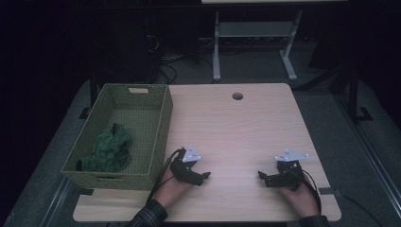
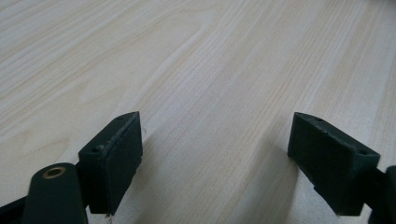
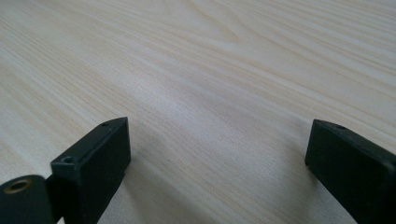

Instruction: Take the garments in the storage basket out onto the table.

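A green woven basket [image 1: 161, 127] stands at the table's left side, and a crumpled green cloth [image 1: 109, 150] lies inside it near its front. My left gripper [image 1: 203, 177] rests on the wooden table [image 1: 236, 127] just right of the basket, pointing right. Its jaws stand wide apart over bare wood in the left gripper view [image 2: 217, 154], with nothing between them. Toward the front right, my right gripper [image 1: 263, 177] points left at the other one. It is open too, with bare wood between its jaws in the right gripper view [image 3: 217, 168].
A round cable hole [image 1: 237, 96] sits near the table's far edge. Beyond the table stands a white desk frame [image 1: 253, 38] on dark floor, with cables [image 1: 163, 61] to its left. A hand and sleeve hold each gripper at the near edge.
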Demonstrator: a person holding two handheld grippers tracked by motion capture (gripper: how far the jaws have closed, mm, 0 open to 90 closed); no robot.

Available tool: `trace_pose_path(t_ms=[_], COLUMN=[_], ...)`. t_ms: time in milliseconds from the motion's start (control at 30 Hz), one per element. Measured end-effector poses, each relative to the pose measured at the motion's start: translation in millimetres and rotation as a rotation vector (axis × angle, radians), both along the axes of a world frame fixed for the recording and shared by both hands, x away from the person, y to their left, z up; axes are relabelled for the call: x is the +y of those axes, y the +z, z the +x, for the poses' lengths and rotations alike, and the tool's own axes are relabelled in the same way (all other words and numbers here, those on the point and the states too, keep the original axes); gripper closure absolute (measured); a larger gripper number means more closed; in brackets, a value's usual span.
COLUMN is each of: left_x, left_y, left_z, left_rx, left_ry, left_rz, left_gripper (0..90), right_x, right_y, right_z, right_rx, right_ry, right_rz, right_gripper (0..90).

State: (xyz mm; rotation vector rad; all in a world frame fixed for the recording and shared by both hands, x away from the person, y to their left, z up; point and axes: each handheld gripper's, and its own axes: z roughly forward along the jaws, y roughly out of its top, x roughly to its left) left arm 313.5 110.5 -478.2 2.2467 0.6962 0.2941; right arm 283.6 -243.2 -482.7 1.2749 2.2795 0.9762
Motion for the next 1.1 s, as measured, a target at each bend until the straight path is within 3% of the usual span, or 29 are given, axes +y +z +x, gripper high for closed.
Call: trace_pose_path(t_ms=[300, 600, 1100], left_x=[-1.2, -1.9, -1.8], left_y=[1.5, 9.4, 32.5], left_z=[4.1, 5.8, 8.2], left_rx=[0.007, 0.046, 0.014], left_ry=[0.007, 0.021, 0.013], left_rz=[0.020, 0.023, 0.010], left_gripper=[12.8, 12.8, 13.1], right_x=[-0.2, 0.2, 0.3], right_y=[0.0, 0.1, 0.1], right_z=[0.1, -0.5, -0.5], right_rx=[-0.001, 0.004, 0.004], right_ry=[0.002, -0.001, -0.001], right_rz=[-0.002, 0.000, 0.000], right_gripper=[6.5, 6.3, 6.3])
